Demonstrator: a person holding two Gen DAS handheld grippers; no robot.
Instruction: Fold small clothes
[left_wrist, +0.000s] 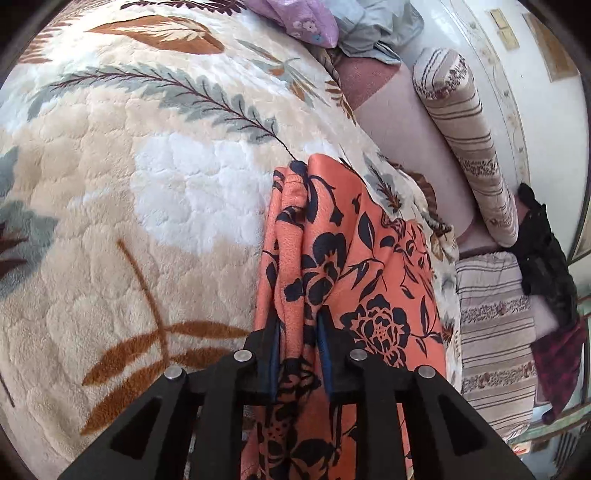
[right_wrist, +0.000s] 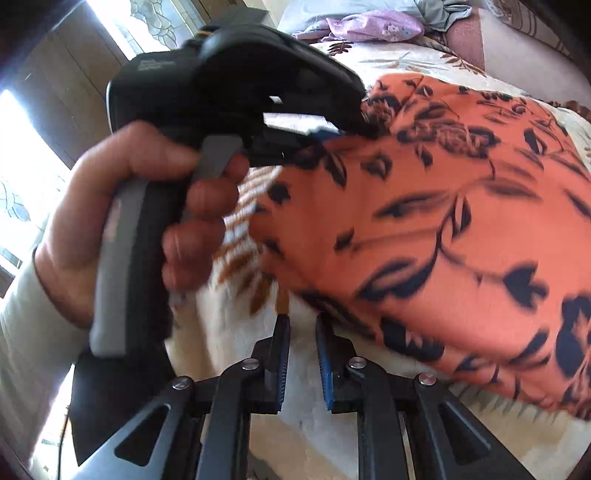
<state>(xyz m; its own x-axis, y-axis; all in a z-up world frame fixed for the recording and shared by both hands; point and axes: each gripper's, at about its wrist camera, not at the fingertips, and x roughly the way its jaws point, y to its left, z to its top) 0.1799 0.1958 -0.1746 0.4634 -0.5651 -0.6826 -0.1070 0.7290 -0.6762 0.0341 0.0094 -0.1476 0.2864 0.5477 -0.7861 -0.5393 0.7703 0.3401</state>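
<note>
An orange garment with a dark floral print lies on a cream leaf-patterned blanket. My left gripper is shut on a bunched fold of the garment, which hangs between its jaws. In the right wrist view the garment spreads across the blanket, and the left gripper, held in a hand, pinches its far-left corner. My right gripper is open and empty, just short of the garment's near edge.
Purple and grey clothes are piled at the blanket's far end. Striped bolsters and a striped cushion lie to the right, with a dark garment beyond. A window is at left.
</note>
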